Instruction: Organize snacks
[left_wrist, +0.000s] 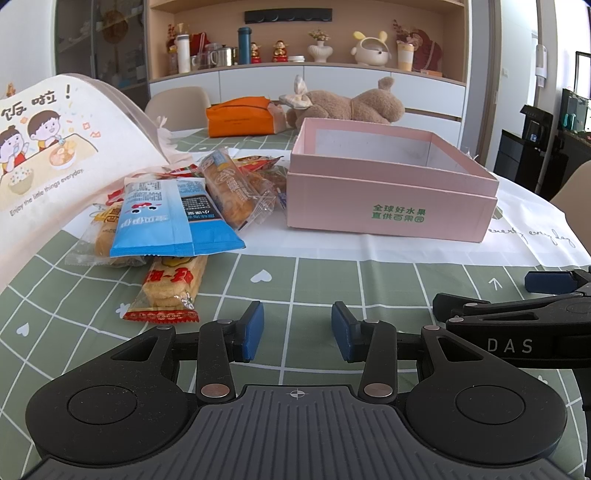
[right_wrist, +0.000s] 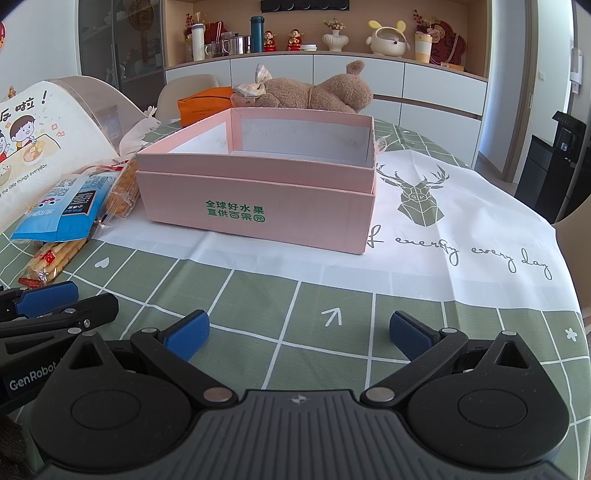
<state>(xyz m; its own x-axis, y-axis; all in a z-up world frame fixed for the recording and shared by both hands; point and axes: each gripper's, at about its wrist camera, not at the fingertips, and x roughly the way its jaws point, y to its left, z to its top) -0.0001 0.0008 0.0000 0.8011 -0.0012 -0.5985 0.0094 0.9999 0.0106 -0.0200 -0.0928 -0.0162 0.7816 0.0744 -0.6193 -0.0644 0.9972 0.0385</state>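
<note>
Snacks: loose heap of wrapped packets on the green checked tablecloth, left of the box; blue-and-white foil pouch on top, clear-wrapped golden biscuit packs under and behind it, red-edged cracker pack nearest the camera.
Container: open pink cardboard box with green lettering, seated in its own lid, interior apparently bare; judged the intended destination, hence set just beside the heap.
Backdrop: white printed bag with cartoon children leaning over the heap, probably the source of the packets.
Left gripper: low over the cloth, level, aimed between heap and box; blue pads moderately apart, nothing held.
Right gripper: low, level, facing the box front; pads spread wide, nothing held.
Stage: judged at the start, no packet boxed.
</note>
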